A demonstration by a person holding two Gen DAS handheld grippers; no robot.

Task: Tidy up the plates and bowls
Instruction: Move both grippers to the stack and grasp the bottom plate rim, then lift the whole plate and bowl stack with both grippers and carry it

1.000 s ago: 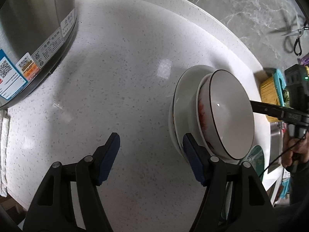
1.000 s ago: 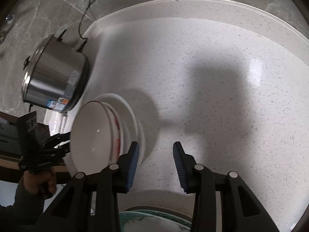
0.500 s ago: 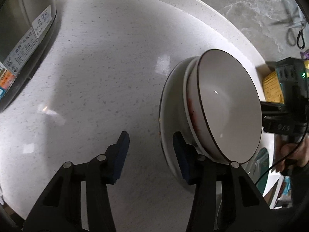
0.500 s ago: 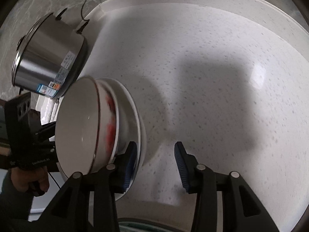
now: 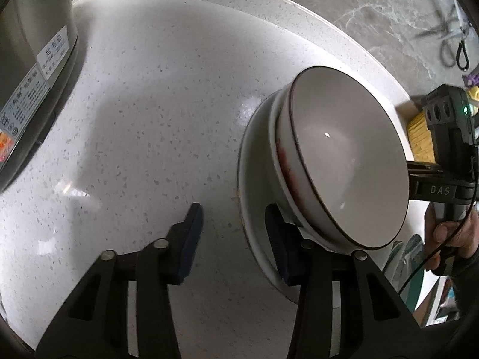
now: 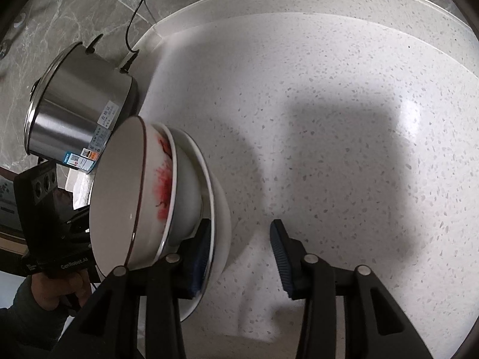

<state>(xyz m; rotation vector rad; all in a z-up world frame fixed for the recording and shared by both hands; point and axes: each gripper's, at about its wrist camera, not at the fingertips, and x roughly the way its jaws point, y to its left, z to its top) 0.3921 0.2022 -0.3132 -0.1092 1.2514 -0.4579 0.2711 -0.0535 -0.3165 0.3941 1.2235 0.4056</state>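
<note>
We are gripping the plate [image 5: 254, 161] under two nested bowls [image 5: 344, 155] near the counter's [image 5: 149, 104] front edge: the left hand-held gripper [image 5: 233, 212] and right hand-held gripper [image 6: 241, 227], jaws just closing but not yet pinching, each straddle its rim, so next comes an even squeeze and a level lift.

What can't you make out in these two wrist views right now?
- Left wrist view: the steel pot is cut off by the left edge, so its top is unseen.
- Right wrist view: the pot's label has print too small to read.
- Both views: the top bowl covers the insides of the nested bowls under it; their count is unclear.
- Left wrist view: a green-patterned dish is mostly hidden behind the white plate.
</note>
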